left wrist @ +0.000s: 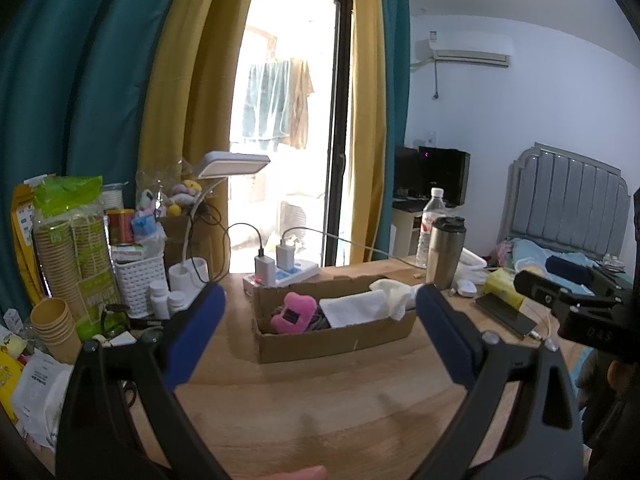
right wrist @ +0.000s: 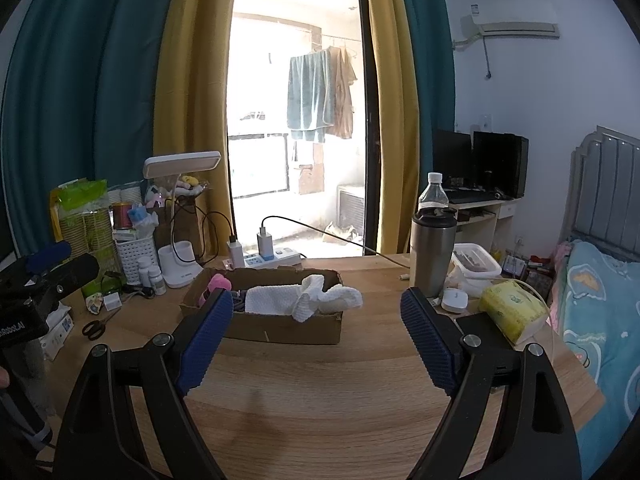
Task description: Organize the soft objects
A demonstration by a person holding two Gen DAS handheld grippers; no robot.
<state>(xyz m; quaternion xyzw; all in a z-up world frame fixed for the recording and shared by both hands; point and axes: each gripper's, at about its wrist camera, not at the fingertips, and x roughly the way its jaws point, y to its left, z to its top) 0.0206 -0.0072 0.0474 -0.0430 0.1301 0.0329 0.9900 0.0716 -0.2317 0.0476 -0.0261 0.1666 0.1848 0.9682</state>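
We hold two tongs above a wooden worktop [right wrist: 320, 392], both with jaws spread wide and nothing between them: the left tongs [left wrist: 320, 320] and the right tongs [right wrist: 316, 336]. Straight ahead of both, just beyond the blue fingertips, sits one shallow cardboard box [right wrist: 280, 326]. Inside it we count three soft things: one pink plush toy [left wrist: 291, 314] at the end nearer the left tongs, one flat white cloth [right wrist: 268, 300] in the middle, and one crumpled white cloth [right wrist: 328, 298] spilling over the rim at the end nearer the right tongs. Something dark lies beneath them, too hidden to name.

We judge the sorting nearly finished, with both tongs idle. The likely next move is tucking the spilling cloth fully inside, which calls for a gentle pinch from the right tongs.

Beyond the right tongs stand one steel tumbler [right wrist: 434, 248] and one water bottle [right wrist: 433, 194].
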